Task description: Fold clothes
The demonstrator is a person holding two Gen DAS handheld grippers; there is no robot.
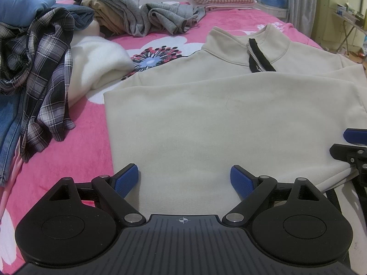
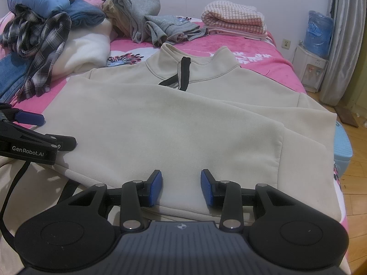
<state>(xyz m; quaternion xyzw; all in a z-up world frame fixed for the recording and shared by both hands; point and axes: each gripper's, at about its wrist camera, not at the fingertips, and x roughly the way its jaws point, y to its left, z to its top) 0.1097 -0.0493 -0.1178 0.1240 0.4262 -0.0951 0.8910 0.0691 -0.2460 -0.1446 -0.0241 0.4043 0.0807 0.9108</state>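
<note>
Both hand-held grippers (image 1: 184,178) (image 2: 181,188) agape over beige pullover's (image 1: 229,119) near hem.

Pink bed (image 1: 75,151) carries beige sweatshirt (image 1: 206,123), clothes pile (image 1: 41,73).

One legible marking is found: "GenRobot.AI", printed in white on the black side of the left tongs (image 2: 34,135), as seen from the right wrist view. White lettering is printed on the pink bed cover (image 2: 252,58) behind the collar, but it cannot be read. A crosshair sign is marked on each camera housing.
</note>
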